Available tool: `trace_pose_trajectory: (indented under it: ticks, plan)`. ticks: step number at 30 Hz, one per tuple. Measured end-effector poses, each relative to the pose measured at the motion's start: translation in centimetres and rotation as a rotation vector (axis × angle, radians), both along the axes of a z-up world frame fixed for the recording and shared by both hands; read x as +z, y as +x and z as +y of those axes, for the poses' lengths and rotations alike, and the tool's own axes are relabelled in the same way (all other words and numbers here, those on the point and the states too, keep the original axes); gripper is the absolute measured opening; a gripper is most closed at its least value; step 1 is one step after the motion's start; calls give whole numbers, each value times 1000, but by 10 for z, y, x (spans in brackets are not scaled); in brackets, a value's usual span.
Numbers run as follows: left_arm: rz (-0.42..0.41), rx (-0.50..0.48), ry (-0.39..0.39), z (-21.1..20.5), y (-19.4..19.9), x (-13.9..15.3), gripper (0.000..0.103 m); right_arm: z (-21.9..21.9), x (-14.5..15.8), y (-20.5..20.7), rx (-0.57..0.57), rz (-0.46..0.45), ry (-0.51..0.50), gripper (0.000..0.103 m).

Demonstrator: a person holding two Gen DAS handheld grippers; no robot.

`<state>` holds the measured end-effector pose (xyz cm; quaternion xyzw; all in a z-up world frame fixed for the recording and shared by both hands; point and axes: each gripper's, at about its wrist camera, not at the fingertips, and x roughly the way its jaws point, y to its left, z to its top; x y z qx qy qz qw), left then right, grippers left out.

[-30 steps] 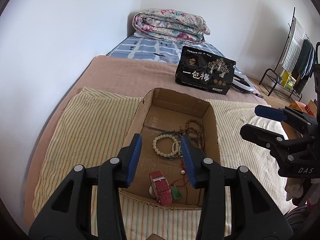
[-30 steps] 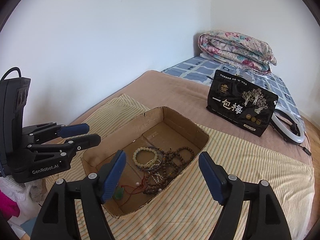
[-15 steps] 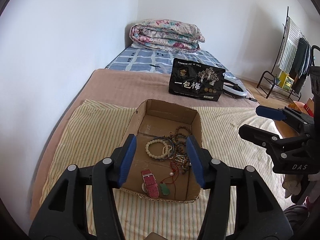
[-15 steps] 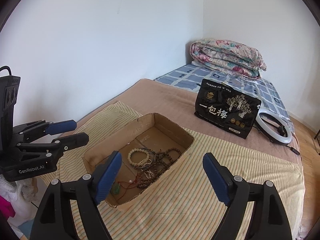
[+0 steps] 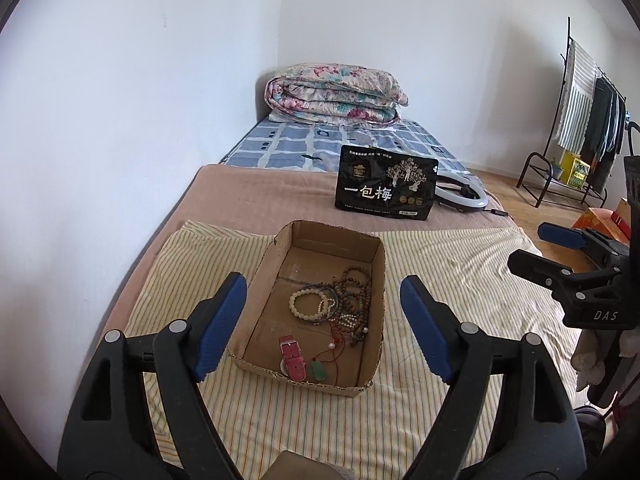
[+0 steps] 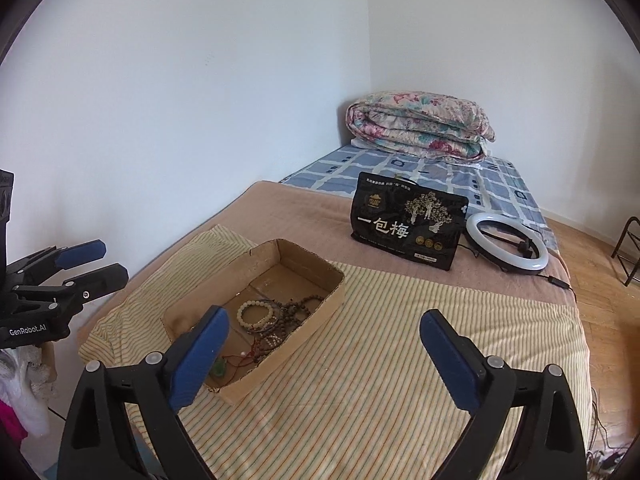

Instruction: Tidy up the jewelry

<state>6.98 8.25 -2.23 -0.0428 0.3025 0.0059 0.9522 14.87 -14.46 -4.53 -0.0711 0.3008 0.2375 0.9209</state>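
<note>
Across the middle of both frames lies the bed (image 5: pixel 248 196), covered at its near end by a yellow striped cloth (image 5: pixel 452 264) and at the far end by a blue checked sheet (image 6: pixel 404 168), on which a folded floral quilt (image 5: pixel 336 94) rests against the corner wall. At the right edge of the left wrist view stands a clothes rack (image 5: pixel 588 120). On the brown blanket, above frame centre, a black printed bag (image 5: pixel 386 188) stands upright, with a white ring light (image 6: pixel 506 246) lying just beside it. On the striped cloth sits an open cardboard box (image 5: pixel 376 248), which holds all the jewelry: a brown bead necklace (image 5: pixel 354 292) piled at its right side, a cream bead bracelet (image 5: pixel 306 306) touching that pile, a red watch strap (image 5: pixel 292 356) near the front wall, and a green pendant (image 5: pixel 319 370) on a red cord just beside the strap. The left gripper (image 5: pixel 324 328) hovers near the box front with its jaws spread wide and nothing between them. The right gripper (image 6: pixel 324 354) hangs over the striped cloth to the right of the box, jaws likewise spread wide and holding nothing.
</note>
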Motion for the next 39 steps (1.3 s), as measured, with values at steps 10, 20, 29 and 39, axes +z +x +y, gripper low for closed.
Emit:
trace_pose_trajectory:
  ticks: [10, 20, 29, 39]
  plan:
    - [-45, 15, 65, -16, -25, 14, 102, -28, 12, -25, -53, -48, 1, 103]
    - [-42, 28, 83, -26, -36, 19, 103, -47, 10, -37, -102, -46, 24, 103]
    - [-43, 30, 89, -28, -38, 18, 103, -52, 10, -41, -114, -47, 28, 103]
    - [-42, 30, 88, -27, -37, 18, 103, -53, 9, -42, -111, -37, 37, 103]
